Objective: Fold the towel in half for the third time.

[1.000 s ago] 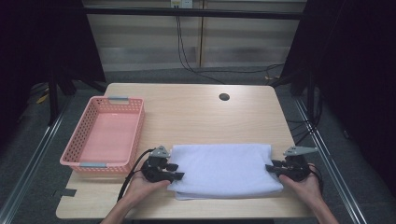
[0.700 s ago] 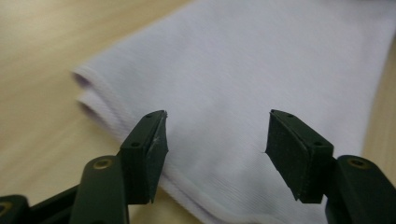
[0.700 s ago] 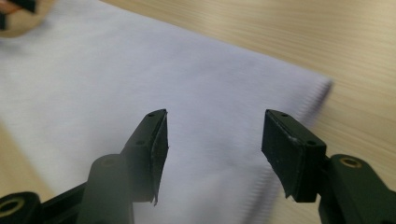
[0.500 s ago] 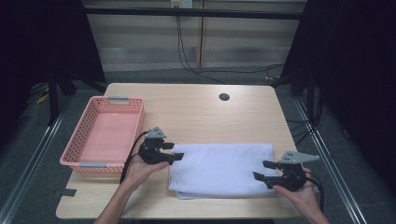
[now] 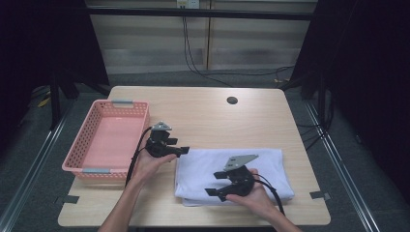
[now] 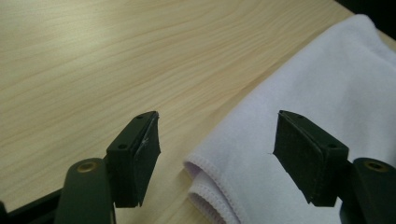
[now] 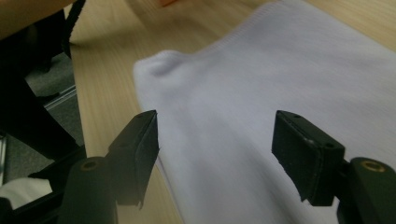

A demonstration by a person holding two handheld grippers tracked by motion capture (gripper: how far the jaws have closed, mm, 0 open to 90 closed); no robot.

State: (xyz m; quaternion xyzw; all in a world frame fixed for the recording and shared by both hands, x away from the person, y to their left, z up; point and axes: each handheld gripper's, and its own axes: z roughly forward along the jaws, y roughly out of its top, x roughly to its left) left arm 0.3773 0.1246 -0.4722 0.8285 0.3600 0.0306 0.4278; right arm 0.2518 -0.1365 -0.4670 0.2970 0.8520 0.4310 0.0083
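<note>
I am holding both tools wide open and empty, the left tool (image 5: pixel 181 152) nearest the folded towel's (image 5: pixel 261 166) left corner, the right tool (image 5: pixel 216 183) over its near edge.

Lab recording bay: black curtains (image 5: pixel 29 43), metal floor rails (image 5: pixel 29 179), lone wooden table (image 5: pixel 203 116).
</note>
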